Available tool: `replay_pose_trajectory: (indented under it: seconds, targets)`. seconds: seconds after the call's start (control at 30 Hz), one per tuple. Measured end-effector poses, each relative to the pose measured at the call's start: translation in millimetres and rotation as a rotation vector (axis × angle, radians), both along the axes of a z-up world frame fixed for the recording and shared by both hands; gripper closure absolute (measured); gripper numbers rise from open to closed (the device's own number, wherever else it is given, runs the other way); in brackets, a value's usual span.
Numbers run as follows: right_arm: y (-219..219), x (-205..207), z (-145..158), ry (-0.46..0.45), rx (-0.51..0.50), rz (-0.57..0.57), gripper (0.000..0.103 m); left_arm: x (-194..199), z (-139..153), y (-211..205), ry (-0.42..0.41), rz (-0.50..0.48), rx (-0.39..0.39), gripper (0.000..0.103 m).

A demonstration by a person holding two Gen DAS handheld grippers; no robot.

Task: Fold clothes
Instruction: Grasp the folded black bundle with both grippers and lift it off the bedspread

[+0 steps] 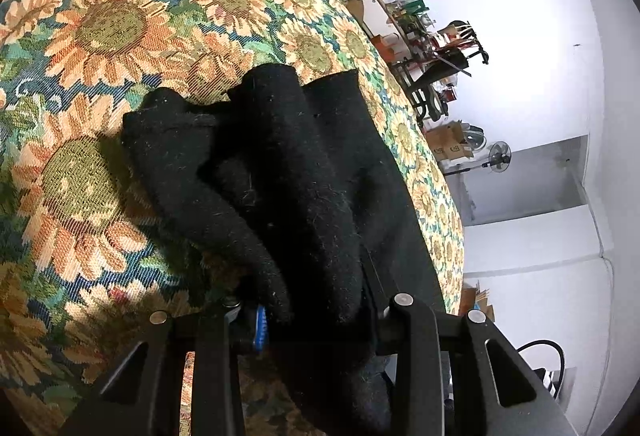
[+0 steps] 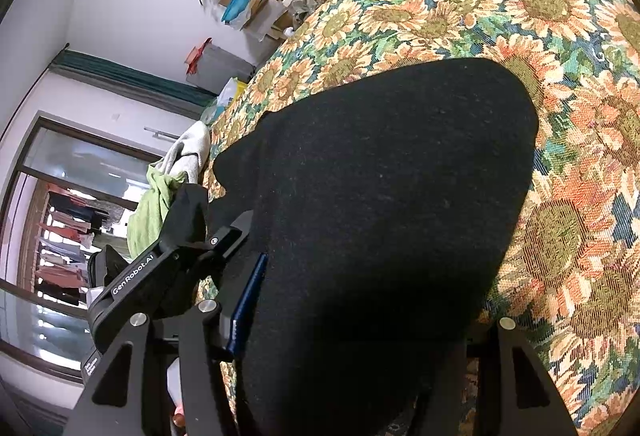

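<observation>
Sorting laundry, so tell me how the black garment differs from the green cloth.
The black garment is dark and fuzzy; the green cloth is bright. The black garment lies spread on the bedspread; the green cloth sits crumpled by its edge. Both are soft fabric.

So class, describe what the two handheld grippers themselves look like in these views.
Both are matte black linkage frames with triangular cut-outs and round silver pivot pins. The right gripper has a blue finger pad; the left gripper, seen from it, carries white "GenRobot.AI" lettering.
</observation>
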State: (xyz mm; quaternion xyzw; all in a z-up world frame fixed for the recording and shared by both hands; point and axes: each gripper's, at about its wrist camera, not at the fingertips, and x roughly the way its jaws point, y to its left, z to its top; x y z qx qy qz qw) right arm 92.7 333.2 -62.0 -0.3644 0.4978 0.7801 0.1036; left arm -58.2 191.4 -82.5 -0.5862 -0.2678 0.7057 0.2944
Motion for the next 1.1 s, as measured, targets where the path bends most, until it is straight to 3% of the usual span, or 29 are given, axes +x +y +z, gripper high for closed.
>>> replay_pose_trajectory:
  seconds: [0.3, 0.57, 0.83, 1.1]
  targets:
    - [-7, -1, 4, -0.020, 0.063, 0.018, 0.044, 3, 0, -3, 0.030, -0.014, -0.012, 0.069]
    - [-34, -4, 27, -0.041, 0.253, 0.072, 0.049, 16, 12, -11, 0.128, -0.029, -0.056, 0.071]
    - [-59, 9, 56, 0.019, 0.375, 0.128, 0.049, 35, 40, -28, 0.258, -0.025, -0.066, 0.071]
    - [-78, 48, 77, 0.068, 0.402, 0.145, 0.049, 69, 60, -43, 0.279, -0.056, -0.088, 0.071]
